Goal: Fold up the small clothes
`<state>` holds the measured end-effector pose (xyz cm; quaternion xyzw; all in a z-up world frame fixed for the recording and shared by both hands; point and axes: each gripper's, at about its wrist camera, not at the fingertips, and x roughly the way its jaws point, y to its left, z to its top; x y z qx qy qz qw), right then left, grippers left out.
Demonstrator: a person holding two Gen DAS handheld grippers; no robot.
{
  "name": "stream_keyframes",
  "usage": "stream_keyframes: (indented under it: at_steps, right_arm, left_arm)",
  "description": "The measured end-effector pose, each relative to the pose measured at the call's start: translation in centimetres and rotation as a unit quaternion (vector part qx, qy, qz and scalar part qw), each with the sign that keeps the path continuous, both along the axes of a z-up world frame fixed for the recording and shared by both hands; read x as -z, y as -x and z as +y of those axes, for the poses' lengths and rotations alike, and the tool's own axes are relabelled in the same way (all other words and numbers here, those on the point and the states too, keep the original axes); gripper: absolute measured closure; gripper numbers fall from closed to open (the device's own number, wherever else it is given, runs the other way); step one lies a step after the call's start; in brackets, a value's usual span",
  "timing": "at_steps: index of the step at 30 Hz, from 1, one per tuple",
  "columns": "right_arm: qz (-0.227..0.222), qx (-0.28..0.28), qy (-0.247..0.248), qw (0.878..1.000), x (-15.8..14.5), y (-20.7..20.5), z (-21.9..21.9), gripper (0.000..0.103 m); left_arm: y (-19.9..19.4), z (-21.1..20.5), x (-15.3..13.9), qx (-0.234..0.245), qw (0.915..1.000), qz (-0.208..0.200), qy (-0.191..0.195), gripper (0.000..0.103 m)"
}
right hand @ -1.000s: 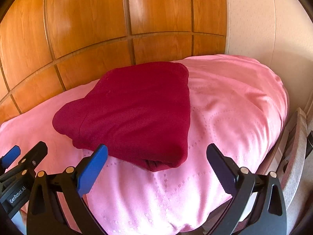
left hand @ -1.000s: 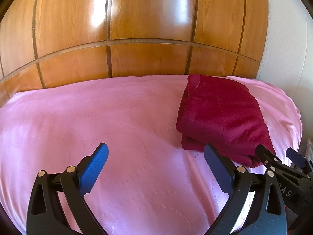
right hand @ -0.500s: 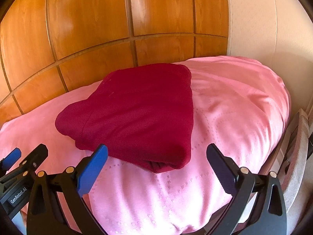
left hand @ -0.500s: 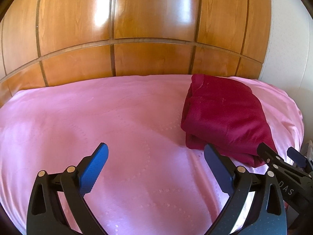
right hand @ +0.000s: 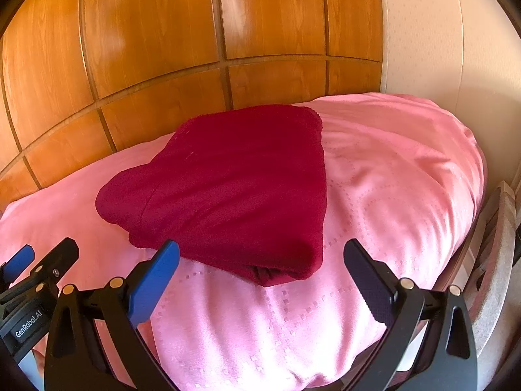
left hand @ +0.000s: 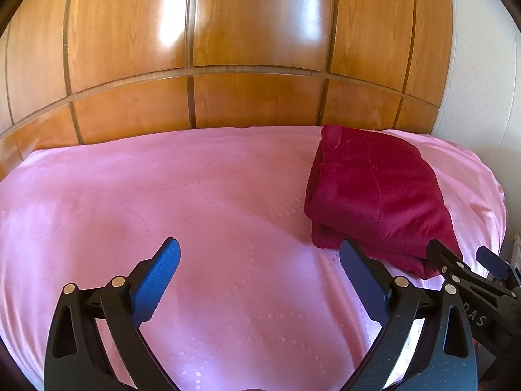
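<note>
Dark red knit garment (right hand: 228,189): compact multi-layer rectangle, lying on pink patterned bedspread (left hand: 162,202) near wooden headboard (left hand: 228,49). Fold judged complete. Left gripper (left hand: 259,267) and right gripper (right hand: 262,267): jaws spread, empty, clear of garment. No other clothes visible.

You are looking at a wide bare stretch of the pink bed (left hand: 162,195) on the left, lying open to a gripper from the near edge. The folded maroon garment (left hand: 374,195) is taking up the far right part. The wooden panel wall (left hand: 244,49) is closing off the far side, and a chair (right hand: 498,260) is standing just beside the bed's right edge.
</note>
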<state>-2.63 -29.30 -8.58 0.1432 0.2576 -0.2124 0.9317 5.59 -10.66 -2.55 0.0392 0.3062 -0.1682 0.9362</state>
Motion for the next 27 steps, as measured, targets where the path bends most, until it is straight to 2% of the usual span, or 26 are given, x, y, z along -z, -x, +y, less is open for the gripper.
stream_keyframes:
  at_steps: [16, 23, 27]
  right_arm:
    - [0.002, 0.000, -0.002, 1.000, 0.1, 0.0, 0.1, 0.002]
    - [-0.011, -0.003, -0.005, 1.000, -0.4, 0.2, -0.3, 0.002]
    - [-0.032, 0.010, -0.020, 0.999, -1.7, 0.3, -3.0, 0.002]
  left_arm:
    - [0.5, -0.5, -0.3, 0.006, 0.9997, -0.021, -0.013, 0.006]
    - [0.2, -0.7, 0.0, 0.001, 0.9999, -0.003, -0.012, 0.006]
    - [-0.3, -0.5, 0.3, -0.006, 0.9999, 0.008, -0.010, 0.006]
